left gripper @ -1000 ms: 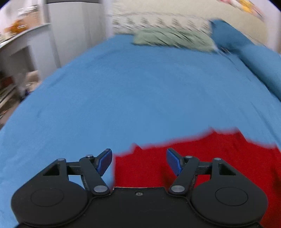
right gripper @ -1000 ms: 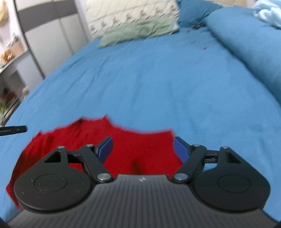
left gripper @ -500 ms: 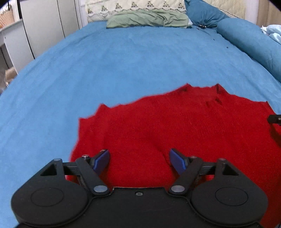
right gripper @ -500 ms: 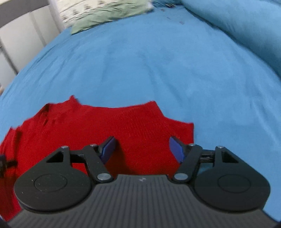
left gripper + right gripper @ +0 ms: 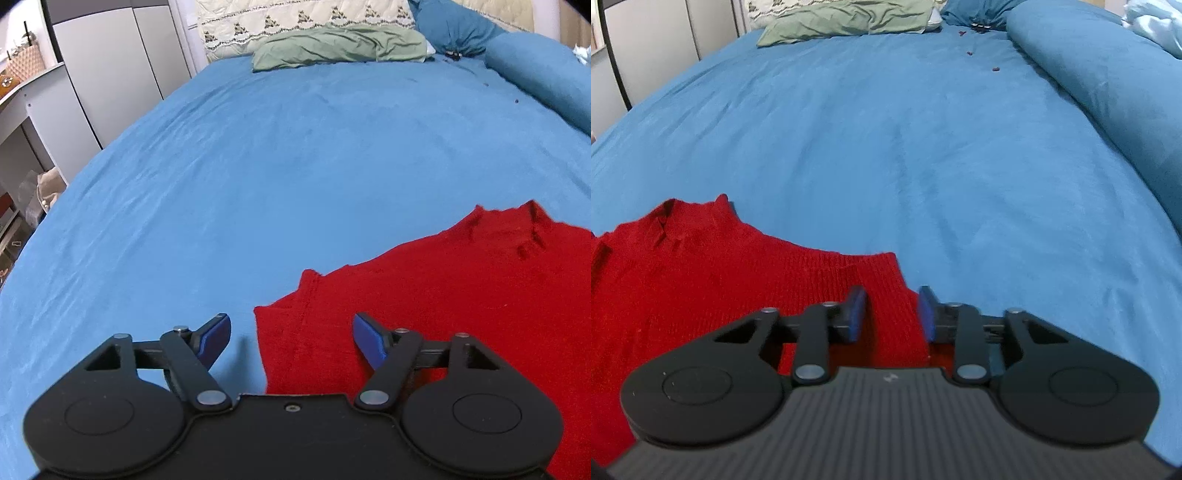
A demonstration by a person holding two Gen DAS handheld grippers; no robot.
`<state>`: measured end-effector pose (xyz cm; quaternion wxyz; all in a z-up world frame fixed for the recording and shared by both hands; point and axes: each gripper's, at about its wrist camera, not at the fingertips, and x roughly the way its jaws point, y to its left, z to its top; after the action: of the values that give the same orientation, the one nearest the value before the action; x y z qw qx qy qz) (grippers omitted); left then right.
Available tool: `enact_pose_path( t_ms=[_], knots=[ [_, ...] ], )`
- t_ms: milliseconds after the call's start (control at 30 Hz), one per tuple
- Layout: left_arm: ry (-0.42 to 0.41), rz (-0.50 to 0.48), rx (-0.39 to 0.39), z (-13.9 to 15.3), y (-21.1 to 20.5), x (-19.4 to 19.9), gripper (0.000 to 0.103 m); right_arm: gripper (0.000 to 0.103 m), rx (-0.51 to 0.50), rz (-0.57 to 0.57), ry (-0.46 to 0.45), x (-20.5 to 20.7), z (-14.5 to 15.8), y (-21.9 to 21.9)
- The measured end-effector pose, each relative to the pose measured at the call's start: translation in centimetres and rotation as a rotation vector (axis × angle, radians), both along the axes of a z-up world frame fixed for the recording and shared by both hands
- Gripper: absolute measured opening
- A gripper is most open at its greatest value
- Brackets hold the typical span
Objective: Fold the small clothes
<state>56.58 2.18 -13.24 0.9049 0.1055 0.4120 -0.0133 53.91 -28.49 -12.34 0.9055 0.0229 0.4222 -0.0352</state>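
Observation:
A small red knitted sweater (image 5: 443, 288) lies flat on the blue bedspread (image 5: 277, 166). In the left wrist view it fills the lower right, collar at the far edge. My left gripper (image 5: 291, 338) is open, its jaws astride the sweater's left edge. In the right wrist view the sweater (image 5: 701, 273) lies at the lower left. My right gripper (image 5: 892, 314) has its jaws half closed around the sweater's right edge, with a gap still showing between the blue pads (image 5: 857, 314).
A green pillow (image 5: 340, 48) and a quilted cream pillow (image 5: 295, 22) lie at the bed's head. A rolled blue duvet (image 5: 1108, 85) runs along the right side. Grey wardrobe doors (image 5: 110, 66) and shelves stand left of the bed.
My left gripper has shifted left, so the sweater's left edge now lies between its jaws. My right gripper's jaws have narrowed around the sweater's right edge.

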Motion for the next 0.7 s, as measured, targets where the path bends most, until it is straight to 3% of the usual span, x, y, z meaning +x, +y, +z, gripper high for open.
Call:
enact_pose_path(
  t_ms=[33, 133, 200, 367, 500, 633, 700],
  knots=[
    [0.003, -0.002, 0.002, -0.1, 0.1, 0.2, 0.074, 0.019, -0.008, 0.006, 0.004, -0.1, 0.1, 0.1],
    [-0.006, 0.002, 0.008, 0.0, 0.2, 0.5, 0.073, 0.019, -0.082, -0.029, -0.039, -0.3, 1.0, 0.0],
    [-0.019, 0.006, 0.008, 0.0, 0.3, 0.9, 0.073, 0.018, -0.077, -0.102, -0.068, -0.8, 1.5, -1.1],
    [0.015, 0.009, 0.062, -1.4, -0.1, 1.7, 0.074, 0.018, -0.117, -0.131, -0.003, -0.4, -1.2, -1.1],
    [0.024, 0.043, 0.036, -1.6, 0.4, 2.0, 0.075, 0.019, -0.093, -0.169, -0.011, -0.3, -1.3, -1.2],
    [-0.001, 0.043, 0.037, 0.3, -0.1, 1.0, 0.076, 0.024, -0.061, -0.103, -0.051, -1.4, 0.0, -1.2],
    [-0.026, 0.026, 0.035, 1.5, -0.6, 0.0, 0.081, 0.036, -0.065, -0.067, -0.085, -2.5, 1.3, -1.0]
  ],
)
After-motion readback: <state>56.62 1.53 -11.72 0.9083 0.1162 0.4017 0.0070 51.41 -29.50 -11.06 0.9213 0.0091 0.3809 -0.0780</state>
